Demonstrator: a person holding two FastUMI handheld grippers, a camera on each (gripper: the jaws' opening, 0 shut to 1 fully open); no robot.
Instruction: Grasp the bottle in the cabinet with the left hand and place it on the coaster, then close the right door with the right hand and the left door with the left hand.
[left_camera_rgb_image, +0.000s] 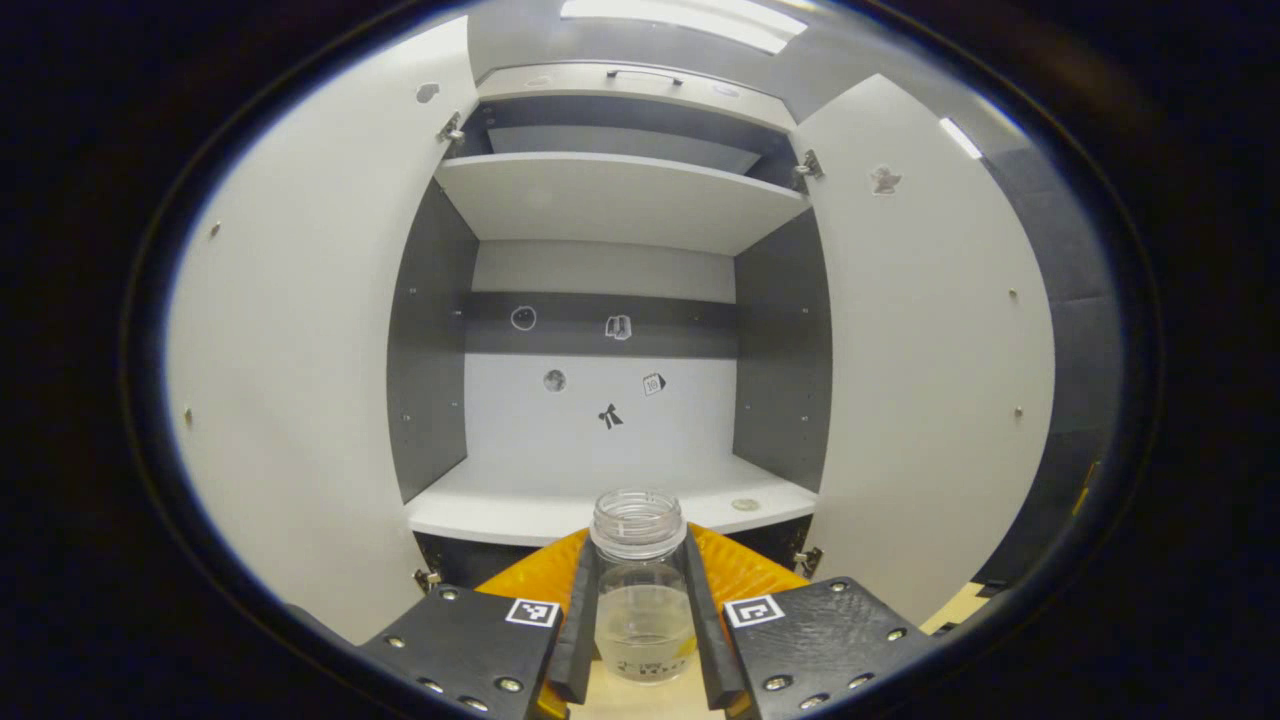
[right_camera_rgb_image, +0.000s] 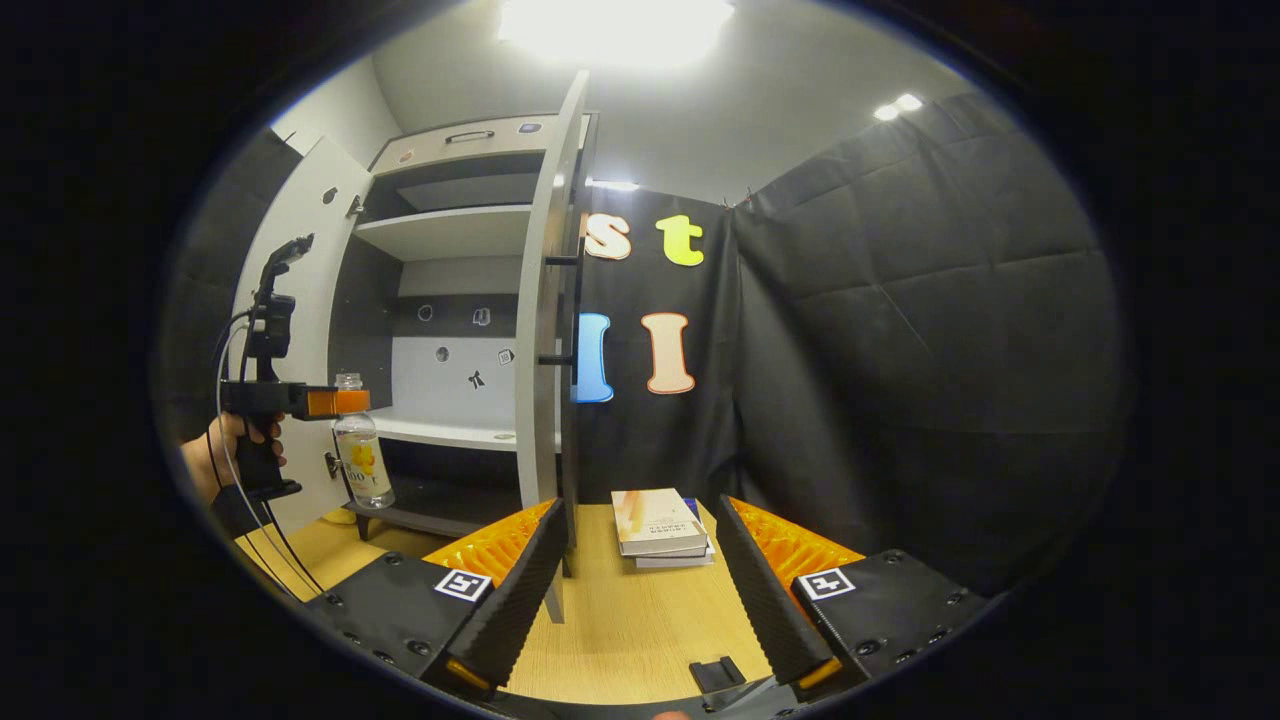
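A clear plastic bottle (left_camera_rgb_image: 640, 590) without a cap, partly filled with liquid, is upright between the fingers of my left gripper (left_camera_rgb_image: 640, 640), which is shut on it just in front of the white cabinet (left_camera_rgb_image: 600, 500). Both cabinet doors stand open: the left door (left_camera_rgb_image: 300, 400) and the right door (left_camera_rgb_image: 930, 350). In the right gripper view the left gripper (right_camera_rgb_image: 335, 402) holds the bottle (right_camera_rgb_image: 362, 455) in the air outside the cabinet, a hand (right_camera_rgb_image: 215, 450) on its grip. My right gripper (right_camera_rgb_image: 640, 600) is open over the wooden table, beside the right door's edge (right_camera_rgb_image: 545, 350).
A stack of books (right_camera_rgb_image: 660, 525) lies on the wooden table (right_camera_rgb_image: 620, 630) ahead of my right gripper. A small black object (right_camera_rgb_image: 718, 672) lies near the table's front. The cabinet has an upper shelf (left_camera_rgb_image: 620, 195) and a lower shelf with a small round thing (left_camera_rgb_image: 745, 505).
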